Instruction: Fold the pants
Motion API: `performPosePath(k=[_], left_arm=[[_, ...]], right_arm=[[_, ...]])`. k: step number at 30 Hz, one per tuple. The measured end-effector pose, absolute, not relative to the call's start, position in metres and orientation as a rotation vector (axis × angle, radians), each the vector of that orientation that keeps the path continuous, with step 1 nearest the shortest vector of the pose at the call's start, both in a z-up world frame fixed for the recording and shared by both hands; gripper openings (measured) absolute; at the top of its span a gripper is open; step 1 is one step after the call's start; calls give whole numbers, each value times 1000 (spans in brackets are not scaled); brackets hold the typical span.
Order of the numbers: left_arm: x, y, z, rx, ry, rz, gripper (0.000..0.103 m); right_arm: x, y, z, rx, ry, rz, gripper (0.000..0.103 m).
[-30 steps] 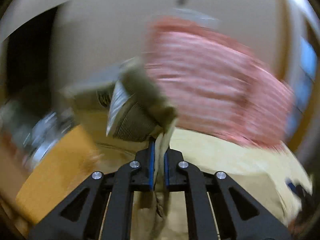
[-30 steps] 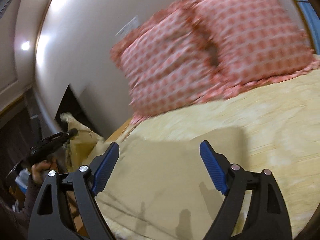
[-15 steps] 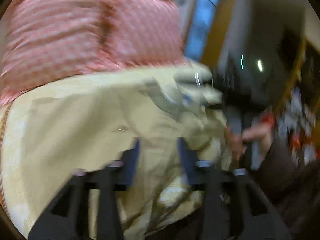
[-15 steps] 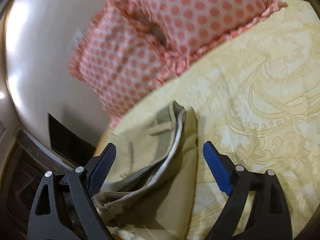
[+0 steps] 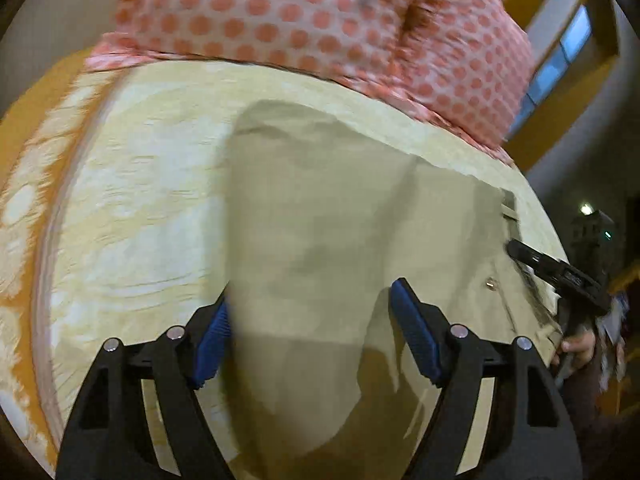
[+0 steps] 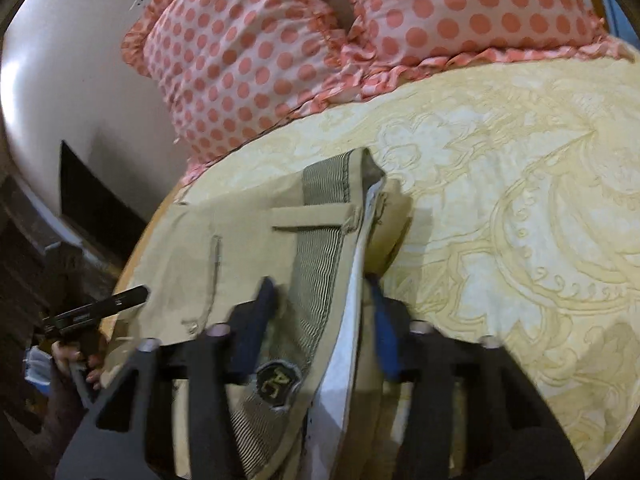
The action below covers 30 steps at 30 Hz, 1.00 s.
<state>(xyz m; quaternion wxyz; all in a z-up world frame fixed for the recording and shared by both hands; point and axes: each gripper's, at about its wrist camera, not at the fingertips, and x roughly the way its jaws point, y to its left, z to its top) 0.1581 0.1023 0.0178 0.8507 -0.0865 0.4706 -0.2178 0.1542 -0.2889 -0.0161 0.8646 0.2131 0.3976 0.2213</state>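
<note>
Khaki pants (image 5: 320, 240) lie spread on a yellow patterned bedspread (image 5: 132, 216). My left gripper (image 5: 310, 332) is open, its blue pads over the pants' leg fabric, holding nothing. In the right wrist view the waistband (image 6: 320, 248), with striped lining and a round label (image 6: 278, 382), sits between my right gripper's (image 6: 320, 312) blurred blue pads, which stand partly apart around it. Whether they touch the cloth is unclear. The right gripper (image 5: 556, 272) also shows at the right edge of the left wrist view.
Two pink polka-dot pillows (image 6: 320, 40) lean at the head of the bed against a pale wall (image 6: 60, 80). The bed's edge (image 6: 132, 256) drops off left of the waistband. A window (image 5: 560, 60) shows at the upper right.
My left gripper has opened and let go of the pants, which now lie on the bed. My right gripper has dropped onto the waistband and its jaws have narrowed.
</note>
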Motion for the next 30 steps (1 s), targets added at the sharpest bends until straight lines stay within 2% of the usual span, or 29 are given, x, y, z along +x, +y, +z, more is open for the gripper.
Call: performPosePath(k=[1,3,5,6,10,13,16,17,18,19,20,22,24,27,29,30], left_arm=[[161,95,16,-153,996,-458,61],[167,90,22,-132,1000,-461,17],[174,95,31,-170,993,-485,9],[177,94,38,-166,971,-490,8],[204,75,64,-143,853,-469,7],[237,61,61,-140,827,-419,11],[257,53,46,-54,875,-257,25],[249,58,48,-60,853,-234,29],[240,63,52,-60,820,-216,32],[223,67,60,-51,761,-194,35],[211,69,65,-52,729,-195,40],[180,68,70,-100,691,-285,46],[166,55,61,-131,744,-379,52],[177,29,24,-91,904,-379,51],[173,22,22,-34,867,-321,50],[167,21,25,-23,863,-301,52]], right_arm=[[156,-290,-16,472,842,514,19],[158,-294,-11,508,839,571,15],[166,-297,-2,537,820,602,14],[172,-298,4,540,807,605,14],[200,-305,29,540,714,557,10],[226,-312,33,539,671,469,10],[247,-303,22,362,801,265,27],[245,-303,23,320,814,201,29],[231,-305,29,301,770,189,36],[220,-305,35,299,727,208,45],[208,-302,42,293,684,237,60],[182,-283,49,257,634,347,62],[172,-258,39,212,696,423,62],[192,-237,3,188,873,397,67],[186,-232,10,156,843,316,68],[182,-230,14,147,850,284,78]])
